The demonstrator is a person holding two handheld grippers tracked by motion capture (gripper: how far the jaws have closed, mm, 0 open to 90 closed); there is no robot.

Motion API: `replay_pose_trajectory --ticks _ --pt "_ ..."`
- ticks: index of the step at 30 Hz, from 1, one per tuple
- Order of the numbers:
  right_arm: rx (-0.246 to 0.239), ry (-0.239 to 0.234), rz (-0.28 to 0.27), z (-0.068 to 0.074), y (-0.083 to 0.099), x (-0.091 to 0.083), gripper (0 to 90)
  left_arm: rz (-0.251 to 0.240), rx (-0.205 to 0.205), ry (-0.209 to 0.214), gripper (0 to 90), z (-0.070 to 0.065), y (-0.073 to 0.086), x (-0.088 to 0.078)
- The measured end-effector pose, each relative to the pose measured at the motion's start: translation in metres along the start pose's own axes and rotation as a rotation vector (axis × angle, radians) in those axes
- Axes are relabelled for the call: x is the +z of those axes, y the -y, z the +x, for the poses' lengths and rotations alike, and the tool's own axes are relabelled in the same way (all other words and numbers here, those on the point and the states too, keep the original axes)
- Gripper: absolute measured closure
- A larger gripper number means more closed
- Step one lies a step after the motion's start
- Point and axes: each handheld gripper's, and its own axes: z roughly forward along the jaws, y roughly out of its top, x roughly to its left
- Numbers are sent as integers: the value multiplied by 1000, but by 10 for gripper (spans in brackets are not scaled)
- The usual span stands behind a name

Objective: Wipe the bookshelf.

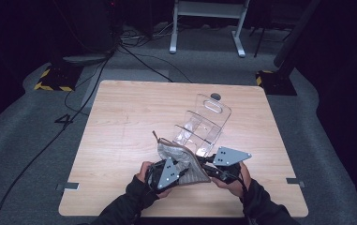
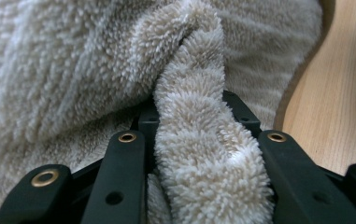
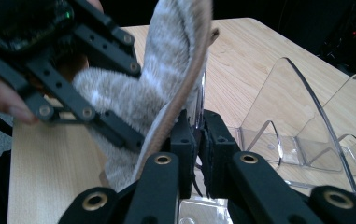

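A fuzzy beige-grey pouch [image 1: 182, 157] with a brown zip edge is held up between both grippers near the table's front edge. My left gripper [image 1: 180, 169] is shut on a thick fold of its pile [image 2: 199, 154], which bulges between the jaws. At the pouch's right end, my right gripper [image 1: 205, 162] is shut on the brown-trimmed edge [image 3: 185, 88]; its jaws stand almost together [image 3: 196, 133]. In the right gripper view the left gripper [image 3: 124, 88] clamps the pouch [image 3: 161, 56] from the left. A person's hands hold both grippers.
A clear acrylic divider stand [image 1: 205, 123] lies just behind the pouch, close to my right gripper, and shows large on the right [image 3: 302, 116]. The wooden table [image 1: 120, 117] has open room left and back. Cables and frame legs lie on the floor beyond.
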Motion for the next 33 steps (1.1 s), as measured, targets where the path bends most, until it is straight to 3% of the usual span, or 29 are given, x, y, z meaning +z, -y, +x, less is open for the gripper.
replay_pose_trajectory --ticks 3,5,7,11,17,19,22,26,29,33 --pt "3 -5 -2 -1 0 0 853 31 -5 17 670 1 7 5" --pt "5 -8 -2 -1 0 0 853 115 19 17 672 -2 14 13" --pt "-1 -2 0 0 0 0 854 152 21 18 673 -2 22 19" --pt "-3 0 0 0 0 0 854 168 -31 25 674 9 30 18" --pt "-4 -2 -2 0 1 -1 853 180 -100 -36 668 31 39 6" --pt "-3 -3 -3 -1 1 -1 853 166 -129 -68 667 41 40 -2" --pt "-1 -6 -5 -1 1 0 853 94 -194 -115 667 57 37 -19" --pt "1 -5 -5 -1 1 -1 853 8 -233 -163 666 68 28 -34" --pt "0 -3 -3 -1 0 0 852 -52 -218 -168 663 67 13 -41" --pt "-13 8 -11 1 2 -1 852 -84 -135 -129 661 53 -1 -41"
